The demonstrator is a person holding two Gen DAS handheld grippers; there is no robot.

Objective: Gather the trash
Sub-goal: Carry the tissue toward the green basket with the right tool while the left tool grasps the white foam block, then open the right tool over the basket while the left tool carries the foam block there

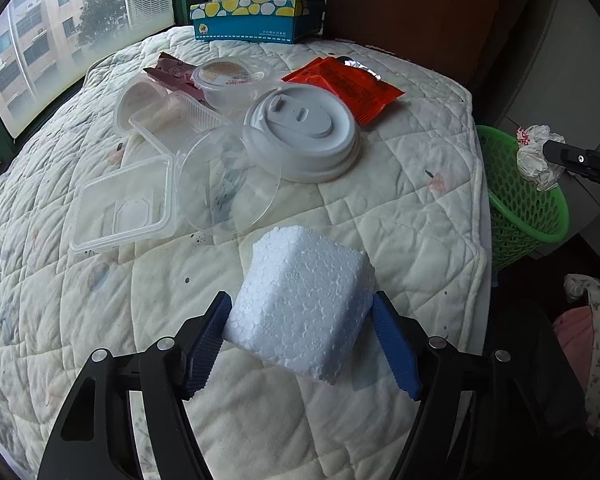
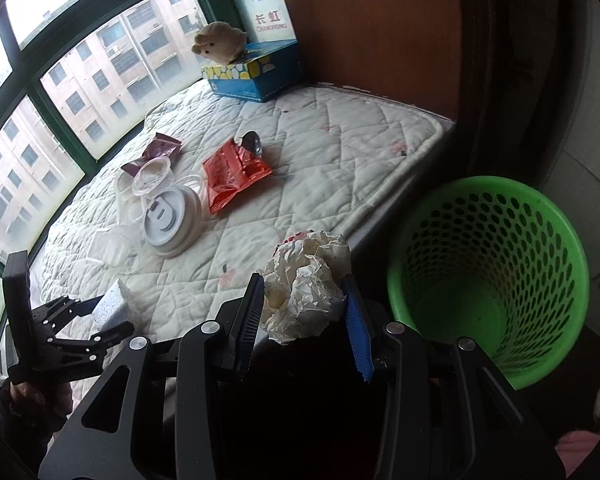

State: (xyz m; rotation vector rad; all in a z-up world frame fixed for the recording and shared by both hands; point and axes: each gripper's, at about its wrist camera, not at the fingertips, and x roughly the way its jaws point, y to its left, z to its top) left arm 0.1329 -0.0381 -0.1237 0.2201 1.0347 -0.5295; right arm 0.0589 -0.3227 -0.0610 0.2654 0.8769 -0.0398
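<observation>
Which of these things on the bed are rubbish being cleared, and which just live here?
Part of the clear-up:
- foam block in the left gripper
- crumpled paper in the right gripper
- green basket
- white cup lid
- red wrapper
- clear plastic containers

Just lying about:
- tissue box
- plush toy
- quilted mattress

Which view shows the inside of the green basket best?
The right wrist view: it looks down into the green basket, showing the mesh wall and bare bottom. The left wrist view catches only its rim and outer side at the frame edge, partly behind the crumpled paper.
</observation>
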